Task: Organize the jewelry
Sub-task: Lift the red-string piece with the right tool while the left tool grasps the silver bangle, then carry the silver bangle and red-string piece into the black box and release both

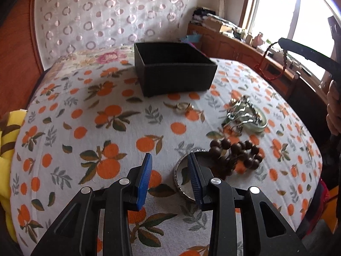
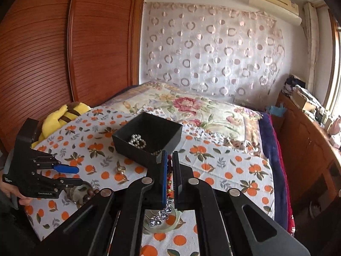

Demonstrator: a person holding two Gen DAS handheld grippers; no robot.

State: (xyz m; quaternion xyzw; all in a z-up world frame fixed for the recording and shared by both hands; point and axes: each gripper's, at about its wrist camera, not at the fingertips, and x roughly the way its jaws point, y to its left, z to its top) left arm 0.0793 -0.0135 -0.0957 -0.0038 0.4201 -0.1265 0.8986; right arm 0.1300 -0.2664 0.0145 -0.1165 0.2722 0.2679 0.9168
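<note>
A black box (image 1: 172, 70) stands far on the orange-print cloth (image 1: 89, 128); in the right wrist view this box (image 2: 170, 137) holds a silvery bead bracelet (image 2: 137, 141). My right gripper (image 2: 169, 153) is shut on a red bead string (image 2: 169, 169) and hangs above the cloth just short of the box. From the left wrist view that gripper (image 1: 281, 41) is at the upper right with the red string (image 1: 261, 60) dangling. My left gripper (image 1: 169, 155) is open low over the cloth, its right finger over a silver bangle (image 1: 178, 183). Brown beads (image 1: 234, 151) lie just right of it.
A silver chain pile on a pale green bangle (image 1: 249, 117) and a small gold piece (image 1: 183, 107) lie between the beads and the box. A yellow plush toy (image 2: 64, 115) sits at the cloth's left edge. A wooden cabinet (image 2: 309, 149) runs along the right.
</note>
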